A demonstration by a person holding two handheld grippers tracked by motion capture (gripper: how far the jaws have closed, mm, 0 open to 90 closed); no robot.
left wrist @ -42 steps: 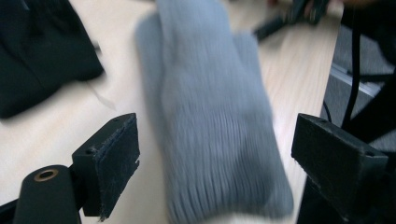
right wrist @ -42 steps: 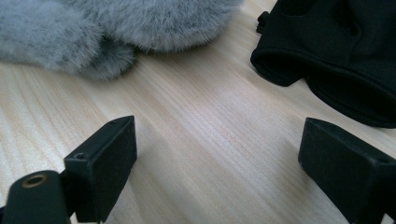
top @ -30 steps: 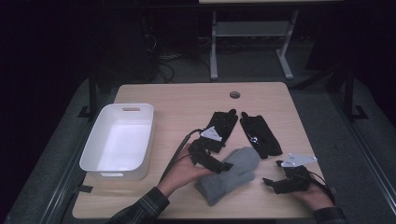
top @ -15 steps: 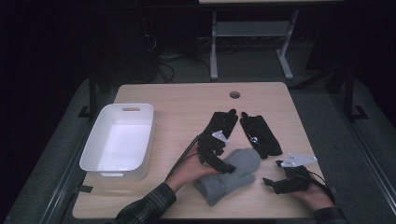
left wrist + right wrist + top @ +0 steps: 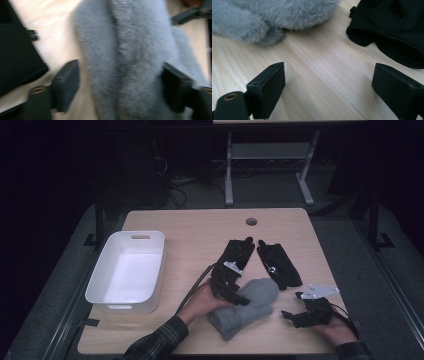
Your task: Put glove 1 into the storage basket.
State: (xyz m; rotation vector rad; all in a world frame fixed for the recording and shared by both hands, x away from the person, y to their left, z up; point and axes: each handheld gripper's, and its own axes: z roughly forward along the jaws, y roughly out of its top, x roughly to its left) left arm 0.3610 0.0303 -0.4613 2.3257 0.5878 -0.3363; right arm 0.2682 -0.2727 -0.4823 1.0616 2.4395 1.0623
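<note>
Left of the grey mitten (image 5: 246, 305) sits a smooth white rectangular tub (image 5: 127, 270) on the pale wood-grain table (image 5: 190, 227). My left gripper (image 5: 231, 291) straddles the mitten's fluffy fur; the jaws have just been closing, one pad touching the pile, the other just beside it, no grip yet. Beyond the mitten lie two matte black gloves (image 5: 257, 260). Right of it, my right gripper (image 5: 298, 316) rests with jaws spread, holding nothing.

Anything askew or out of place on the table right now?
Nothing stands out. The grey mitten lies flat between the left gripper's jaws, the two black gloves lie side by side, and the white bin sits upright.
</note>
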